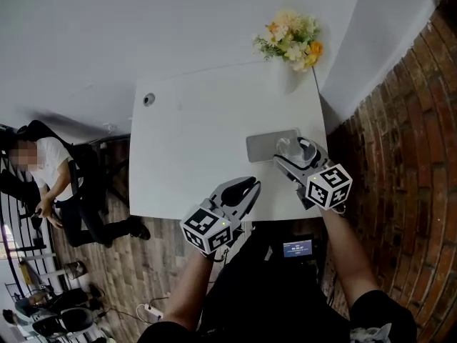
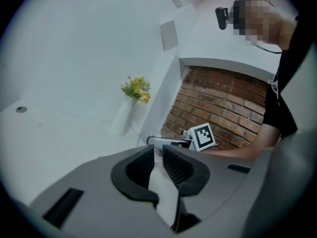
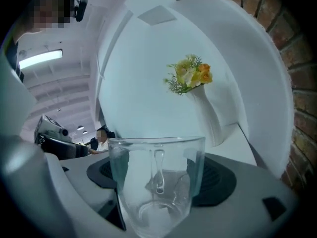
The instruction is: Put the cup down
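While the right gripper (image 1: 298, 152) grasps the clear glass handled cup (image 3: 156, 182) over a grey rectangular mat (image 1: 260, 147) near the white table's (image 1: 193, 141) right edge, the left gripper (image 1: 246, 189) is clenched and empty at the front edge.

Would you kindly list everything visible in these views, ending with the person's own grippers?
cup: one, clear glass, between the right gripper's jaws
mat: one, grey, flat on the table beside the cup
flowers in a vase: one bunch, yellow and orange, white vase, table's far right corner
table: one, white
cable hole: one, grey, table's far left
brick wall: red-brown, right
seated person: one, white top, left
left gripper: grey, jaws all but together, empty
right gripper: grey, closed on the cup
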Demonstrator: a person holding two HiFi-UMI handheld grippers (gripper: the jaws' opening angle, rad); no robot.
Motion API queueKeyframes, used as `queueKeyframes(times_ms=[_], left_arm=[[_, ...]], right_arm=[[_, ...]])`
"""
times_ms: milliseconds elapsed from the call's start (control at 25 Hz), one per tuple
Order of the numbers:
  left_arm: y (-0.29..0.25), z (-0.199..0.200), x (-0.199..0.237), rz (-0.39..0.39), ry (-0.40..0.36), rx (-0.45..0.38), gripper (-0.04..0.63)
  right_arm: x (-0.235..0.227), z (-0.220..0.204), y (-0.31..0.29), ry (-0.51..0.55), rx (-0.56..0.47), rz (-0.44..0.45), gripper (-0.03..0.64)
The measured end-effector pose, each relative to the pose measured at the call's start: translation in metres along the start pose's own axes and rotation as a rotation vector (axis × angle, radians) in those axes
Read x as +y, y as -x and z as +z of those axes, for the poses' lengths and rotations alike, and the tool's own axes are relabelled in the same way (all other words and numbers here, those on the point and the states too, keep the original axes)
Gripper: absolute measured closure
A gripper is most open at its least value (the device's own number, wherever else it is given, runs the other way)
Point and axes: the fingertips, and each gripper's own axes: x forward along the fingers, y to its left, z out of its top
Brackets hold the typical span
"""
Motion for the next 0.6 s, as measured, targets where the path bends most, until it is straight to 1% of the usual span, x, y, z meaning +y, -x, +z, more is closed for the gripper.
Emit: queueKeyframes(times_ms=[160,320,480,600], left_arm=[[-0.007,-0.001,0.014,0.027,0.017,-0.004,0.534],[-0.017,0.001,0.024,0.033,0.026,-0.006,0.534],[-0.022,0.003,0.031,0.042,0.039,-0.003,0.534],[-0.024,0.005,0.036,0.049,0.050,-0.002,0.534]], right_arm=[[-0.020,-0.011,-0.027,0.066,0.009,-0.022,0.199],[-0.039,-0.018,-0.051,0.086,0.000,-0.041,0.199],[-0.048,-0.020,-0.066,0.147,-0.013,-0.055,0.199],[-0.054,-0.023,-0.073,0.169,-0.021,-0.068,0.199]])
